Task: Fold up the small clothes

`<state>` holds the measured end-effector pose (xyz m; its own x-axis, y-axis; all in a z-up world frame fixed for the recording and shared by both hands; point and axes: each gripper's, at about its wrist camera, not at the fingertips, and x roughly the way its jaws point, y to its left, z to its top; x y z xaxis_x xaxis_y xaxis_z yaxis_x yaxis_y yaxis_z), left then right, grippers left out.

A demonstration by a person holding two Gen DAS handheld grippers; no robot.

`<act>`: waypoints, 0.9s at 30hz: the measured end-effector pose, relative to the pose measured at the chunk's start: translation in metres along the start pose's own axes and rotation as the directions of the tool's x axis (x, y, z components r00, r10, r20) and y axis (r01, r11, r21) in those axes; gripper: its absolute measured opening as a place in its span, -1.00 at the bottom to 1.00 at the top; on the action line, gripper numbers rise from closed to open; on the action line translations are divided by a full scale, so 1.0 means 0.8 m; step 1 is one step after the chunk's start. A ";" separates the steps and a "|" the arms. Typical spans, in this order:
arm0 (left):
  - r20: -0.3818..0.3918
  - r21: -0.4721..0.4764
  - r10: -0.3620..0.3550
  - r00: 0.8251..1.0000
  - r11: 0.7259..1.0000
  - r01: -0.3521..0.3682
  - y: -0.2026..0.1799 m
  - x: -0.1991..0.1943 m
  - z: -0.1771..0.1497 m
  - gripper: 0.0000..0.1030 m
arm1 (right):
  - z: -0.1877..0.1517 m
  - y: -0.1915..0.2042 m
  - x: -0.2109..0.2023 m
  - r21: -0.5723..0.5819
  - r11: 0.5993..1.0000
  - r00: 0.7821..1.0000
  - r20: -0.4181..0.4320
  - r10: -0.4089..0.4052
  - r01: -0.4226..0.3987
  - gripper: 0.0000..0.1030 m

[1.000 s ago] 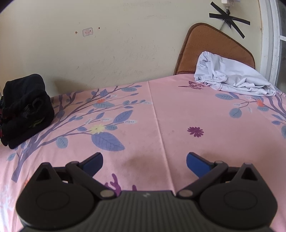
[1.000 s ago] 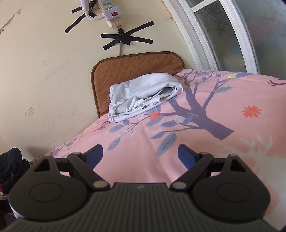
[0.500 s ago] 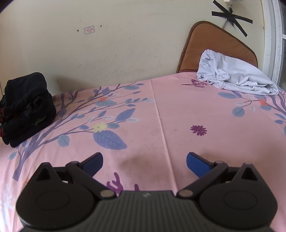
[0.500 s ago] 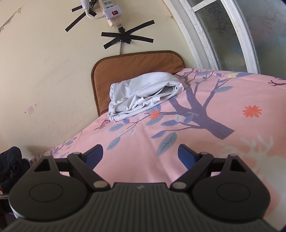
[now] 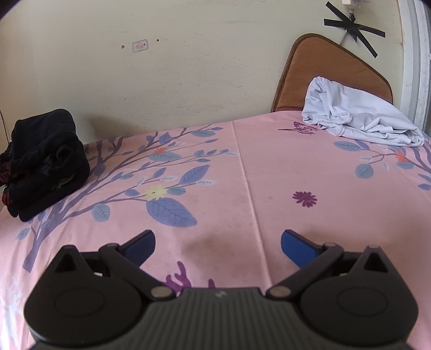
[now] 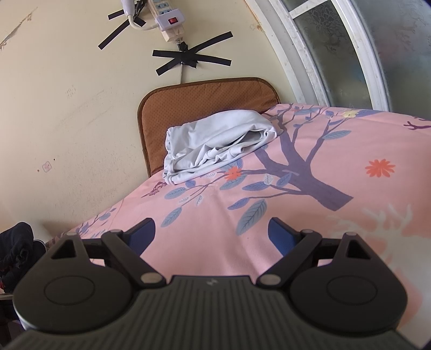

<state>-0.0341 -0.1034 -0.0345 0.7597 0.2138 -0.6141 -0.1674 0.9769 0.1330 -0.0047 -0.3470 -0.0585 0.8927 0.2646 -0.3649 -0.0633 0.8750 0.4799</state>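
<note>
A crumpled pale lavender garment (image 5: 358,118) (image 6: 215,142) lies at the far right of the pink flowered sheet (image 5: 242,172) (image 6: 269,215), against a brown cushion. A heap of black clothes (image 5: 43,161) (image 6: 16,250) sits at the far left edge by the wall. My left gripper (image 5: 218,243) hovers open over the bare middle of the sheet, well short of both piles. My right gripper (image 6: 212,233) is also open with nothing between its blue fingertips, and the pale garment lies ahead of it and a little to the left.
A brown cushion (image 5: 331,70) (image 6: 204,102) leans on the cream wall behind the pale garment. A white power strip (image 6: 164,18) with taped cable hangs on the wall above. A window frame (image 6: 331,48) borders the right side.
Both views have shifted slightly; the pale garment and black pile sit a touch higher and to the right in the left wrist view. Both grippers stay open.
</note>
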 end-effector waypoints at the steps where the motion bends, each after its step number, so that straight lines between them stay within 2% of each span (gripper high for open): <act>1: 0.000 0.000 0.002 1.000 1.000 -0.002 0.000 0.000 0.000 1.00 | 0.000 0.000 0.000 0.000 1.000 1.000 0.001 0.001 -0.001 0.80; 23: -0.001 -0.001 0.005 1.000 1.000 -0.005 0.003 0.002 0.000 1.00 | 0.002 0.001 -0.002 0.003 1.000 1.000 0.005 0.005 -0.005 0.80; 27: 0.002 -0.007 -0.012 1.000 1.000 0.012 0.005 0.001 0.000 1.00 | 0.002 0.000 -0.002 0.002 1.000 1.000 0.004 0.004 -0.004 0.80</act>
<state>-0.0343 -0.0994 -0.0343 0.7632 0.2019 -0.6138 -0.1623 0.9794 0.1203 -0.0054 -0.3476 -0.0568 0.8943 0.2668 -0.3592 -0.0663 0.8730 0.4833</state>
